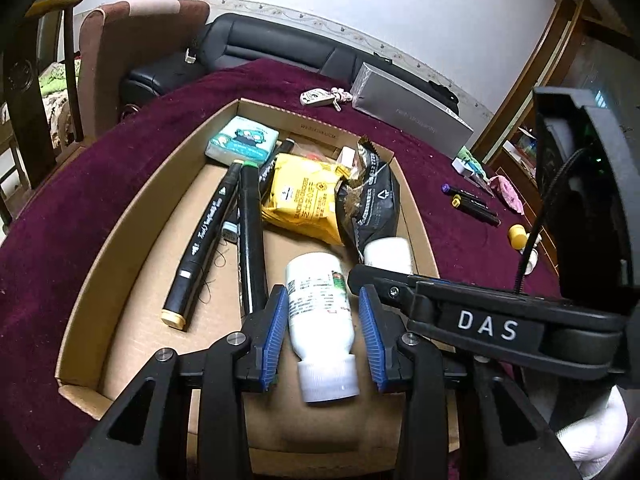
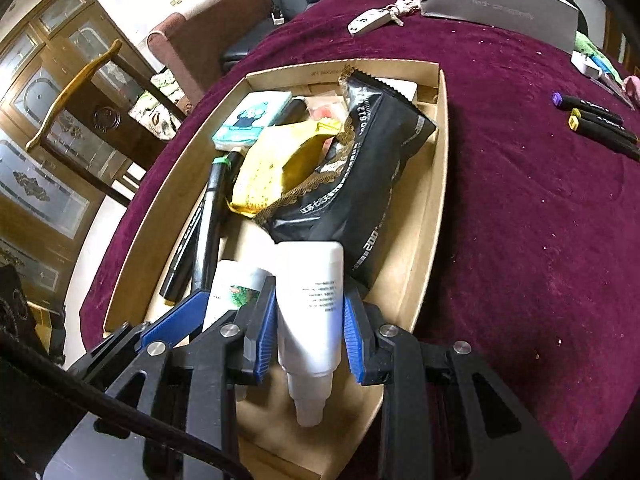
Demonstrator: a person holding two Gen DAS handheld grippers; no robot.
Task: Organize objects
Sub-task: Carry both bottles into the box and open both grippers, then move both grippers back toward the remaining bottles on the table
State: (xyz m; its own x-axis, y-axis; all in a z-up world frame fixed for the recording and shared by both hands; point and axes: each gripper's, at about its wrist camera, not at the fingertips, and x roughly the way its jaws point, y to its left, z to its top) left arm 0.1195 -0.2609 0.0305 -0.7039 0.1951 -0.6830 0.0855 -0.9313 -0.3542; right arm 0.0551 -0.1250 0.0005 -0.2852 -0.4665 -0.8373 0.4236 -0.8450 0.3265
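In the left wrist view, black markers [image 1: 208, 240] lie at centre left inside the shallow cardboard box [image 1: 100, 232] on the maroon-clothed table [image 1: 80, 184]. Lower centre, the left gripper [image 1: 323, 336] stands wide around a white labelled bottle [image 1: 320, 304], pads just beside it. In the right wrist view, lower centre, the right gripper [image 2: 310, 340] clasps a plain white tube bottle [image 2: 310, 304] above the box; a black snack bag [image 2: 360, 184] lies behind.

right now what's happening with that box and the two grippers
A person is sorting things into a cardboard box on a maroon tablecloth. The left gripper straddles a white labelled bottle lying in the box, pads apart from it. The right gripper brackets a second white bottle beside it. Markers, snack packets and tissues are already inside; two markers lie outside.
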